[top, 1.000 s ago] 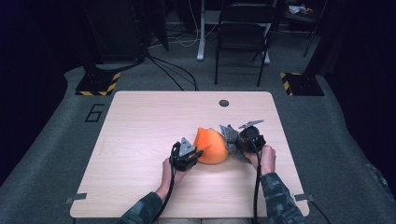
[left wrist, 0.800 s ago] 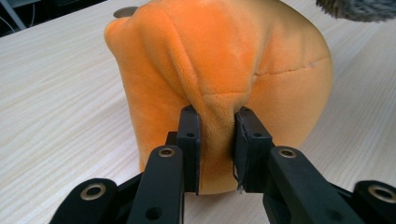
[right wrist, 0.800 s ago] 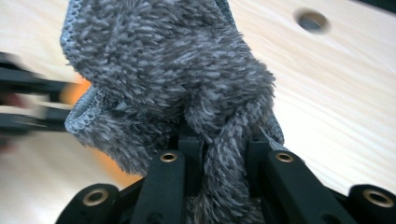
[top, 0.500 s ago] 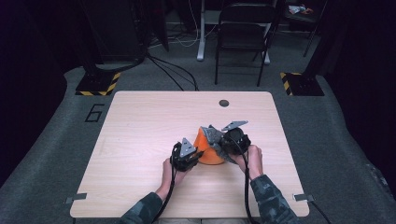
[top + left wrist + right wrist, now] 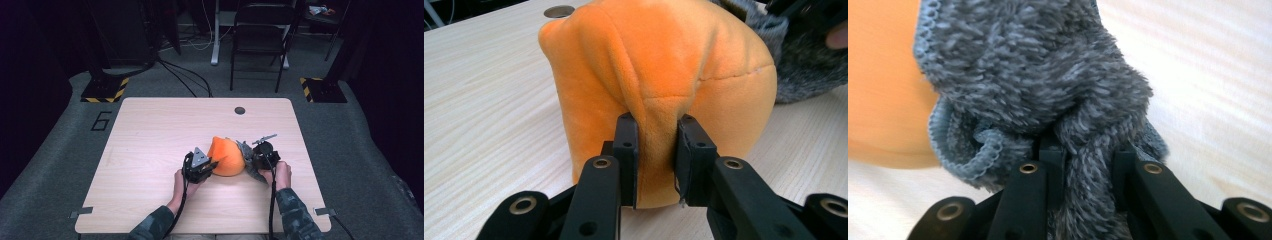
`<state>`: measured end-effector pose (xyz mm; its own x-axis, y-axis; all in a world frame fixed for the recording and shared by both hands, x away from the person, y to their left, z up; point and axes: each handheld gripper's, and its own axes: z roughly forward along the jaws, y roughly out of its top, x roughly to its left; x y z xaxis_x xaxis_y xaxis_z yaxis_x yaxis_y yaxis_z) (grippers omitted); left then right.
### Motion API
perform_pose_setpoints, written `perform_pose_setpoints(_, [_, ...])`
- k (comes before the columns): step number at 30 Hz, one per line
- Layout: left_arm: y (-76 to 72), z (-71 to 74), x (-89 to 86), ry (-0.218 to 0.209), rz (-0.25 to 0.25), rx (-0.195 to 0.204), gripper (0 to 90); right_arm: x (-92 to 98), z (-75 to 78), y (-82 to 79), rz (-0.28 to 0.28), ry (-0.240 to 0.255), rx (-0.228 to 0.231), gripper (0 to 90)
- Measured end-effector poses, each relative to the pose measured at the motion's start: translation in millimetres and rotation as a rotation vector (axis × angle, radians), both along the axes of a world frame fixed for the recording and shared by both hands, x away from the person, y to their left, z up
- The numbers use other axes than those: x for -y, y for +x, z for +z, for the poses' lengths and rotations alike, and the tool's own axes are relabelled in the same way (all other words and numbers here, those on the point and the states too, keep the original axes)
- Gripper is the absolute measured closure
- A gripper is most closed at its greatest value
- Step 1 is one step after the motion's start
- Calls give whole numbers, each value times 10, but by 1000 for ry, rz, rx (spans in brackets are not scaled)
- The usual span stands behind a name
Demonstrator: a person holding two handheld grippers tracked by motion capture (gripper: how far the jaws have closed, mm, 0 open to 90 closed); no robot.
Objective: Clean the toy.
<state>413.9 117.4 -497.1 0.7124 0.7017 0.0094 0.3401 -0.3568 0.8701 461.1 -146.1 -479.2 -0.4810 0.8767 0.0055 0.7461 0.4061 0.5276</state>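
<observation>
pinching a fold of the orange plush (image 5: 659, 75), the left gripper (image 5: 657, 150) steadies it; the right gripper (image 5: 1088, 155), at the plush's far side, clamps a grey fuzzy cloth (image 5: 1038, 75) (perhaps a towel). both soft, light, best gripped by bunched folds.

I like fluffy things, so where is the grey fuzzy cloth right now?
The grey fuzzy cloth sits on the table's near right part in the high view, pinched in the right gripper and pressed against the right side of the orange plush toy.

Light wooden table (image 5: 150, 150), grey carpet floor (image 5: 50, 165), black folding chair (image 5: 260, 35), hazard-striped stand bases (image 5: 105, 90), dark surroundings.
</observation>
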Motion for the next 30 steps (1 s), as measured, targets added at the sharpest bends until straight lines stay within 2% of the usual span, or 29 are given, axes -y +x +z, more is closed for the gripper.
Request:
perform_pose_setpoints(3, [4,-4,-5,-7,3,-2,737,43,-50,28,-16,-11,-15,755])
perform_pose_setpoints(5, [12,-1,-23,-2,3,-2,735,86,44,22,-28,-4,20,756])
perform_pose_setpoints(7, [19,-5,-34,-11,6,-9,733,92,193,-10,-26,26,59,756])
perform_pose_setpoints(8, [19,-5,-34,-11,6,-9,731,92,193,-10,-26,26,59,756])
perform_pose_setpoints(12, [19,-6,-27,-11,10,-3,730,11,492,-111,25,102,127,756])
perform_pose_setpoints(13, [19,-5,-29,-13,6,-7,729,-27,533,-128,50,126,135,755])
perform_pose_setpoints(14, [20,-5,-31,-13,6,-7,726,-130,554,-159,94,162,119,755])
perform_pose_setpoints(16, [23,-7,-33,-10,7,-9,716,-249,499,-163,126,125,103,756])
perform_pose_setpoints(18, [26,-2,-39,-10,10,-8,685,-320,443,-160,119,83,126,756])
perform_pose_setpoints(20, [24,2,-39,-9,13,-5,608,-310,441,-141,118,90,130,756])
perform_pose_setpoints(21, [22,8,-42,-12,15,-8,608,-310,441,-141,118,90,130,756])
perform_pose_setpoints(22, [13,15,-49,-15,21,-16,517,-298,438,-135,115,89,129,756])
perform_pose_setpoints(23, [-4,26,-52,-9,21,-21,477,-298,438,-135,115,89,129,756])
perform_pose_setpoints(25, [-55,49,-32,19,21,-3,443,-299,432,-130,111,86,135,756])
perform_pose_setpoints(27, [-111,67,1,27,10,15,404,-299,426,-123,95,92,136,756])
perform_pose_setpoints(29, [-145,72,59,59,3,41,373,-289,421,-113,97,93,134,756])
perform_pose_setpoints(30, [-152,65,87,60,5,42,373,-289,421,-113,97,93,134,756])
